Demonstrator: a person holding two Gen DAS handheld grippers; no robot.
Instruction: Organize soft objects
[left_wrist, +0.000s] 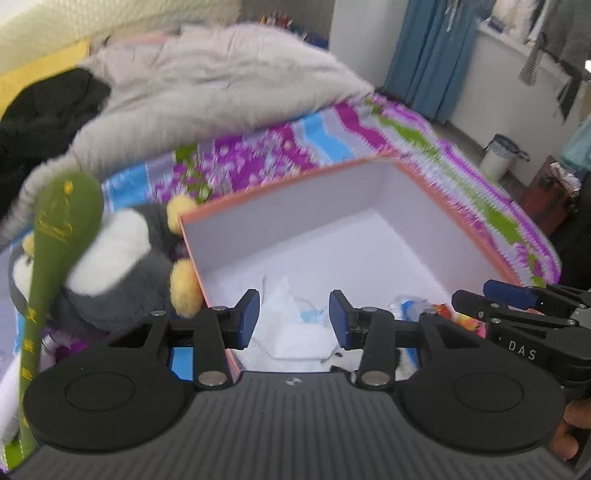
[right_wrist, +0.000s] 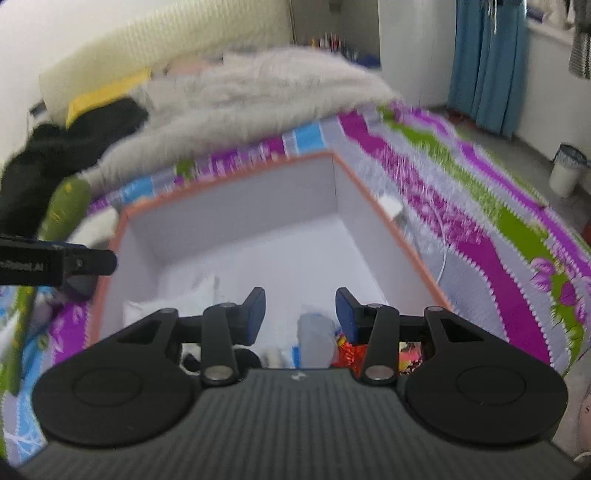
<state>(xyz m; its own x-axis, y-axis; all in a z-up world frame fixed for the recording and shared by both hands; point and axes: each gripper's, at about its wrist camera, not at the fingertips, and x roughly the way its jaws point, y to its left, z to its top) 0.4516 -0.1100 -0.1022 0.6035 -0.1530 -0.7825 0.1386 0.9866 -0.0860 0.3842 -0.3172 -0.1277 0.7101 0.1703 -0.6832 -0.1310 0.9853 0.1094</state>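
Soft things are partly sorted: on the bed (left_wrist: 406, 136), the box (left_wrist: 295, 229) already holds white cloth (left_wrist: 295, 332) at its near edge; the penguin (left_wrist: 122, 258) is left outside its left wall; both left gripper (left_wrist: 293, 319) and right gripper (right_wrist: 300, 314) are held half open, empty

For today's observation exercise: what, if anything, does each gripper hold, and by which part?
Nothing is held. The left gripper and right gripper both stand open above the orange-rimmed white cardboard box, pads touching nothing.
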